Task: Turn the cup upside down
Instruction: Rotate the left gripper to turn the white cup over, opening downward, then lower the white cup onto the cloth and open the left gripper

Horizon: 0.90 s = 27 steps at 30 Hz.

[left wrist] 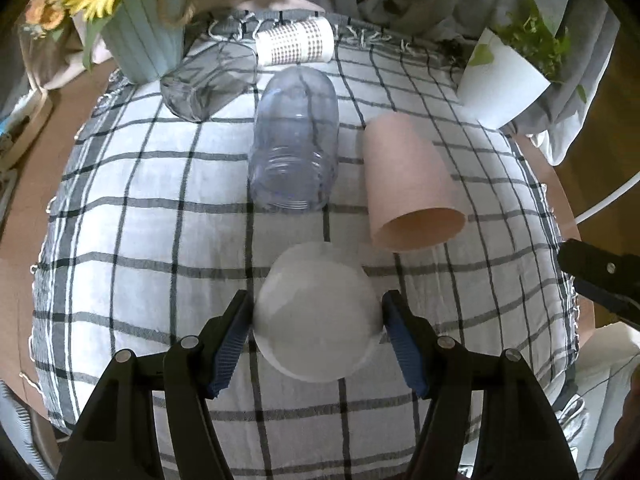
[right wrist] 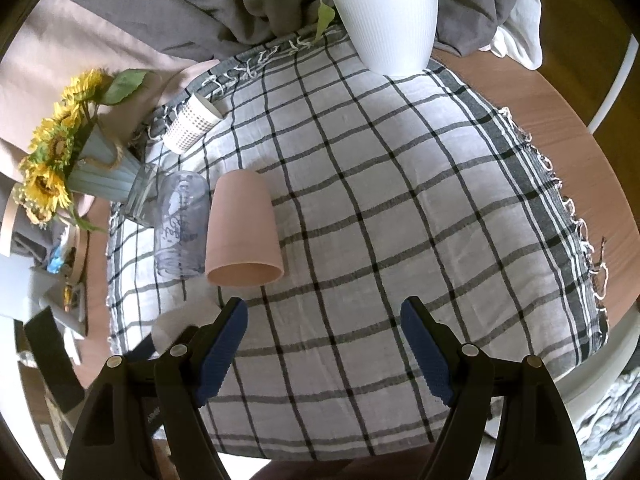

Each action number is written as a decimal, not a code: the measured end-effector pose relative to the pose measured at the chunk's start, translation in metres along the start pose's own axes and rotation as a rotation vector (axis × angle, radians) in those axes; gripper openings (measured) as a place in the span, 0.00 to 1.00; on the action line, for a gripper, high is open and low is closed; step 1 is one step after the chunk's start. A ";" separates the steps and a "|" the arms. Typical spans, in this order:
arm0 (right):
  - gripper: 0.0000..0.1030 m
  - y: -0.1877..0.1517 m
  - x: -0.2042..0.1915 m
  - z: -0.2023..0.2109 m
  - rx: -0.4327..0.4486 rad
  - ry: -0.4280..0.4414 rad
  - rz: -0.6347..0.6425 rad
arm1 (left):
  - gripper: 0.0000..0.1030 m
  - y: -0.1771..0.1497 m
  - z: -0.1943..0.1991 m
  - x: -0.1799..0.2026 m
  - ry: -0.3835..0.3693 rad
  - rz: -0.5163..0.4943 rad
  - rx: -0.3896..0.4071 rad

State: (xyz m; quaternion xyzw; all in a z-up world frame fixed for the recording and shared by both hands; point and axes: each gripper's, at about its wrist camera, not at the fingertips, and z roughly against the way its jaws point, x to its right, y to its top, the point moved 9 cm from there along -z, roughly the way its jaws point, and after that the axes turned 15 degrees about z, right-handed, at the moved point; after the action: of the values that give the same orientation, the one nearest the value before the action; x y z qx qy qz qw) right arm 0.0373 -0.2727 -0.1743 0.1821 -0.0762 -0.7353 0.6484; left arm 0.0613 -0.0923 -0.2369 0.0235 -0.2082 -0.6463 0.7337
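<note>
- So the frosted white translucent plastic cup (left wrist: 316, 316) sits nearest the left camera, closed base up and wider rim down by the checked cloth, looking a bit blurry; can't tell if the rim actually touches the cloth.
- The left gripper (left wrist: 318, 320) has it pinched: both blue ribbed pads (left wrist: 230, 344) press against the cup's sides, jaws about a cup-width apart.
- The right gripper (right wrist: 324, 320) is spread wide with nothing between its pads, just hanging over the black-and-white checked tablecloth (right wrist: 400, 200). Its black tip also pokes in at the right edge of the left view.
- Just past the white cup, a matte pink cup (left wrist: 408, 184) lies on its side, mouth toward the camera.
- Beside it a clear plastic cup with ridges (left wrist: 294, 140) also lies on its side.
- Further back, a clear glass tumbler (left wrist: 208, 84) and a white paper cup with a brown dot pattern (left wrist: 294, 42), both tipped over.
- At the far edge: a pale blue ribbed vase of sunflowers (left wrist: 144, 40) and a white ribbed pot with a green plant (right wrist: 388, 20).
</note>
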 end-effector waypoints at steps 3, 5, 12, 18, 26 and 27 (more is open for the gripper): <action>0.76 -0.002 -0.002 0.000 -0.004 -0.006 0.015 | 0.64 -0.006 0.003 0.000 -0.001 -0.009 0.000; 0.76 -0.004 -0.004 0.000 -0.010 -0.005 0.020 | 0.64 -0.010 0.005 0.001 0.002 -0.024 0.000; 0.76 -0.004 -0.005 -0.004 -0.020 -0.011 0.018 | 0.64 0.003 -0.003 0.005 -0.001 -0.029 -0.015; 0.76 -0.003 -0.005 -0.003 -0.013 -0.014 0.006 | 0.64 0.015 -0.016 0.010 0.007 -0.039 -0.027; 0.76 -0.004 0.000 -0.001 -0.010 -0.028 -0.014 | 0.65 0.015 -0.025 0.013 0.013 -0.049 -0.052; 0.76 -0.004 0.001 -0.001 -0.011 -0.030 -0.016 | 0.65 0.015 -0.026 0.014 0.016 -0.051 -0.056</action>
State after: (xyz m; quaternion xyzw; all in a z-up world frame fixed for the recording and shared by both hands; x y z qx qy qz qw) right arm 0.0339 -0.2728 -0.1770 0.1679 -0.0804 -0.7435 0.6423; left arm 0.0851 -0.1095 -0.2521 0.0134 -0.1836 -0.6702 0.7190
